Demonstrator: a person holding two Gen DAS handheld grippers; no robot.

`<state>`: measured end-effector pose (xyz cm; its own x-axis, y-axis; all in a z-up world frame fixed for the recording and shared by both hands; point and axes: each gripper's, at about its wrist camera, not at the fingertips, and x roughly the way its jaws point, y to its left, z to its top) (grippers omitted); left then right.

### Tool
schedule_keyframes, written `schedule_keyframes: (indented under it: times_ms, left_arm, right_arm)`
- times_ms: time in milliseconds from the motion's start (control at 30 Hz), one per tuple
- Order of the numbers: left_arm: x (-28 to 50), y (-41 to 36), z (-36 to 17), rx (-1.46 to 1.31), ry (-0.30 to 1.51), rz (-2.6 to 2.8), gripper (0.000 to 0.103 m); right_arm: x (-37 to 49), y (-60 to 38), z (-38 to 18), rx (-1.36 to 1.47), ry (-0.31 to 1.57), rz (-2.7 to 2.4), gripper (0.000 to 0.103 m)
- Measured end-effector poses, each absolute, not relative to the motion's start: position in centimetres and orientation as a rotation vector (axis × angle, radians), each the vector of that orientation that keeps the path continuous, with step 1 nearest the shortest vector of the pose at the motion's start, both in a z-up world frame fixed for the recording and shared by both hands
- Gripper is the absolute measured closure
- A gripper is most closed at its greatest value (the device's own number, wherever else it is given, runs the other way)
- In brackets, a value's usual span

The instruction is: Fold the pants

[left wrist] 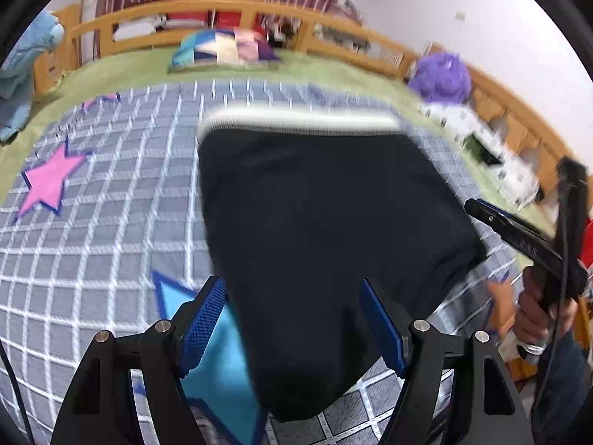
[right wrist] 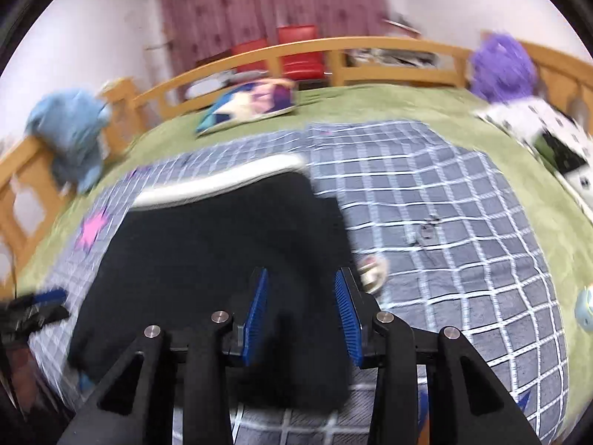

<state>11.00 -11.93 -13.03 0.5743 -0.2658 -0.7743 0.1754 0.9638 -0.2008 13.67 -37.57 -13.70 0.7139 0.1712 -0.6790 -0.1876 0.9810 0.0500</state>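
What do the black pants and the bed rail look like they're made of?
The black pants look like soft matte knit, perhaps fleece or jersey: no sheen, limp drape, and a ribbed white waistband. Blur leaves the weave unclear. The bed rail looks like light wood with a smooth honey-coloured finish.

pants (left wrist: 318,230): black, white waistband
blanket (left wrist: 111,244): grey-blue, white grid, pink star left of left gripper (left wrist: 292,319)
bedspread (right wrist: 389,107): green
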Motion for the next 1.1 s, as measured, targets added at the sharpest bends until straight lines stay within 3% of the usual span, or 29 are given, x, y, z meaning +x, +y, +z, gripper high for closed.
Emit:
schedule_keyframes:
  times_ms: [133, 333, 467, 633, 700, 767, 867, 933, 1000, 1033, 1067, 1100]
  left_arm:
    - [10.0, -12.5, -18.2, -0.118, 1.028, -0.24, 0.026]
    - [10.2, -9.6, -15.4, -0.23, 1.002, -0.278, 0.03]
    - [10.8, -8.2, -13.4, -0.226, 0.948, -0.258, 0.03]
    - [13.2, -6.3, -13.2, -0.279, 0.964, -0.24, 0.03]
    - [14.1, -5.8, -13.4, -0.281, 0.977, -0.226, 0.03]
    - [14.3, -5.5, -13.5, -0.275, 0.983, -0.218, 0.03]
    - [14.6, -4.6, -13.1, -0.258, 0.963, -0.208, 0.03]
    - [15.5, -4.4, -13.3, -0.277, 0.959, -0.21, 0.03]
    - [16.6, -4.8, -13.8, -0.349, 0.968, -0.254, 0.03]
    - [17.1, -5.2, -14.1, -0.379, 0.976, -0.286, 0.029]
    - [17.6, -5.5, -14.4, -0.4, 0.985, -0.313, 0.029]
    - [18.1, -5.9, -14.8, -0.411, 0.998, -0.334, 0.029]
  right_arm:
    - [13.5, -36.7, -18.9, -0.086, 0.881, 0.153, 0.065]
    - [13.5, -37.8, -15.1, -0.059, 0.9, 0.209, 0.065]
    - [15.8, -38.9, -11.7, -0.004, 0.76, 0.189, 0.041]
    - [23.4, -38.8, -14.3, 0.073, 0.851, 0.165, 0.04]
    - [24.9, -38.2, -16.1, 0.065, 0.888, 0.186, 0.078]
    - [23.8, -38.3, -14.6, 0.035, 0.799, 0.2, 0.094]
    - [22.9, -41.5, -12.7, 0.205, 0.743, 0.208, 0.094]
    - [24.0, -41.8, -14.2, 0.162, 0.797, 0.152, 0.092]
    - [25.1, -42.1, -16.5, 0.163, 0.897, 0.138, 0.075]
    - [24.8, -42.5, -16.2, 0.178, 0.875, 0.147, 0.075]
    - [24.6, -42.9, -15.8, 0.191, 0.861, 0.168, 0.066]
    - [24.3, -43.3, -15.4, 0.217, 0.856, 0.213, 0.049]
